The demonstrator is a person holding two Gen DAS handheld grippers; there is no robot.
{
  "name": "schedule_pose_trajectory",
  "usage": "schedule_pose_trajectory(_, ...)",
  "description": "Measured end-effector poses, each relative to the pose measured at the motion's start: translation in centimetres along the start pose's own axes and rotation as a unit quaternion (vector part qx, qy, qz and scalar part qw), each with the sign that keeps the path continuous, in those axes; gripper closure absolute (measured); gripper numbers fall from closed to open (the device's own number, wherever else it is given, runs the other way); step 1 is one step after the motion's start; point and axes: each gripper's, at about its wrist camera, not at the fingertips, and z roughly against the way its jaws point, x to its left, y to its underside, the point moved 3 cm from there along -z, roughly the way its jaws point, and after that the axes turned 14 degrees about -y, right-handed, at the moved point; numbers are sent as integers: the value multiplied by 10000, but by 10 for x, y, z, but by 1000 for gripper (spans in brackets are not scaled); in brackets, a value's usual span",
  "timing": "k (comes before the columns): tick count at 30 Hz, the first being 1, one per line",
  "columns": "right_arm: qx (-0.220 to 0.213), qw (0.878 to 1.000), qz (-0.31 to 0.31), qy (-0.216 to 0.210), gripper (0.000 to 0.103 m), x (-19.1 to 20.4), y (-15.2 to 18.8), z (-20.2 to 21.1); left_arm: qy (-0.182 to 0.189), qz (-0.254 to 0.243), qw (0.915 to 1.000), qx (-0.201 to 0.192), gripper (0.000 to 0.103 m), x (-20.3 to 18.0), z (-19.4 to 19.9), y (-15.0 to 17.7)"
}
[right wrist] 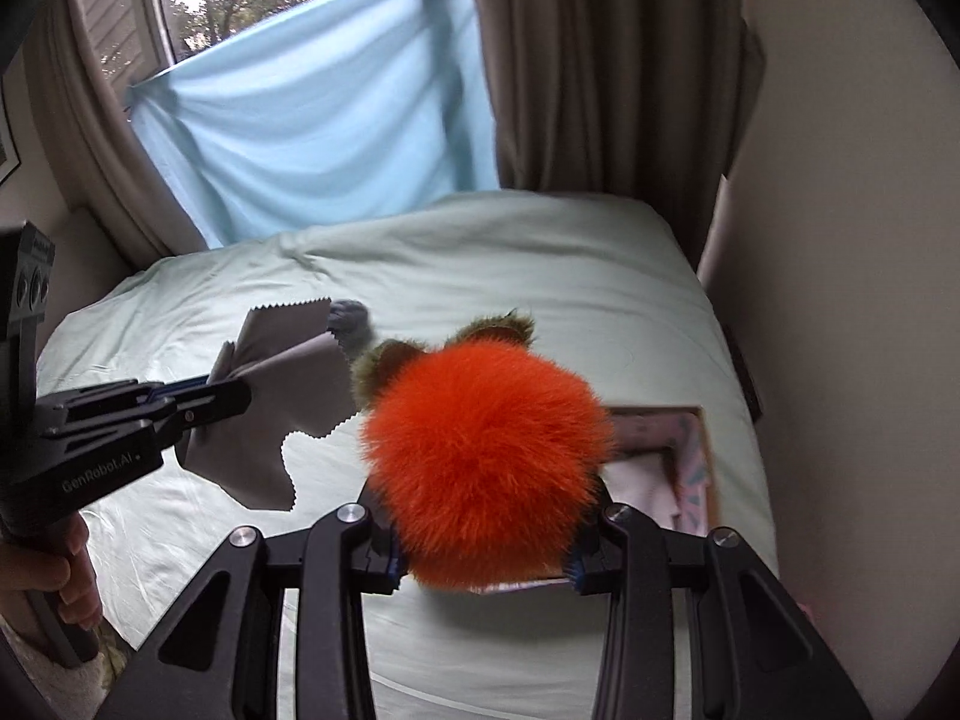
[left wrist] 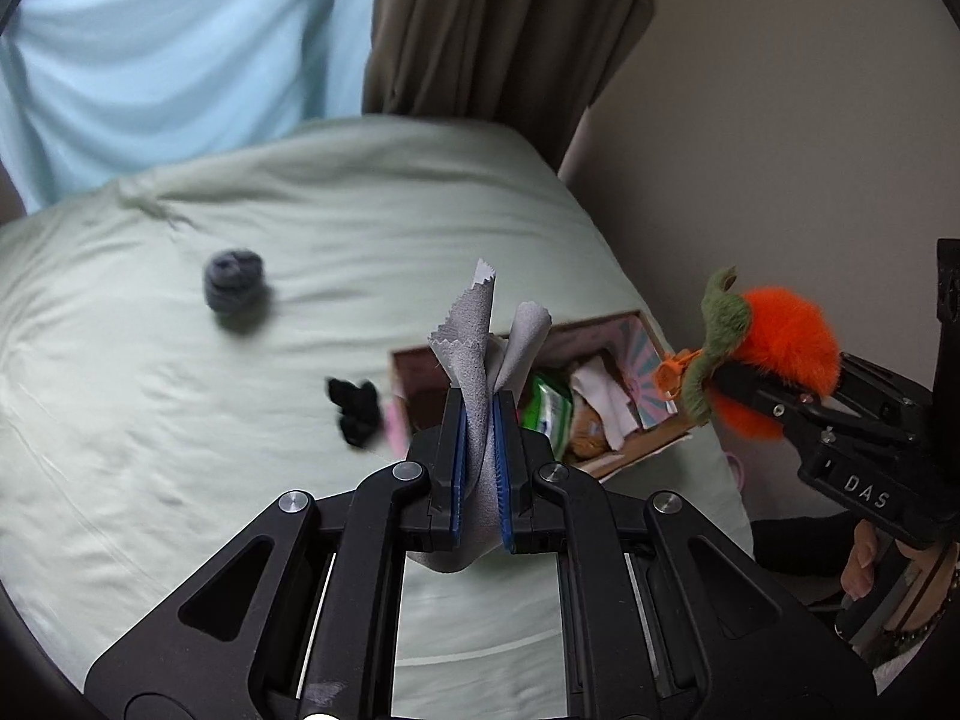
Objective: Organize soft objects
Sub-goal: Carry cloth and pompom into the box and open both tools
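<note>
Pom-pom point(right wrist: 480, 474) hides fingers, box point(right wrist: 696, 450) half-covered

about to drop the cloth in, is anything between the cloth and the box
Nothing visible blocks it. The left gripper holds the grey cloth just in front of the open box. The right gripper holds the orange pompom off to the right.

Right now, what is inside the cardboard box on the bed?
Inside the box: a green packet, white cloth, something orange-brown. The grey cloth and left gripper hide the rest.
</note>
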Motion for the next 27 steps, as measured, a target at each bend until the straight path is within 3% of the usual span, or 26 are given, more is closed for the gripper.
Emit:
schedule_pose_trajectory(11,444,9961,-747,155,68,-88,7,-49,-230,79,9965,801,96,-57,-95,8)
schedule_pose_trajectory(20,885,9888,-1189,188,68,-136,15,-105,-396,66,9900,1349,96,-70,-173,4)
schedule_pose_trajectory(27,1111,9823,-1504,125,64,-156,17,-136,-545,-193,9856,1592,96,-74,-203,2)
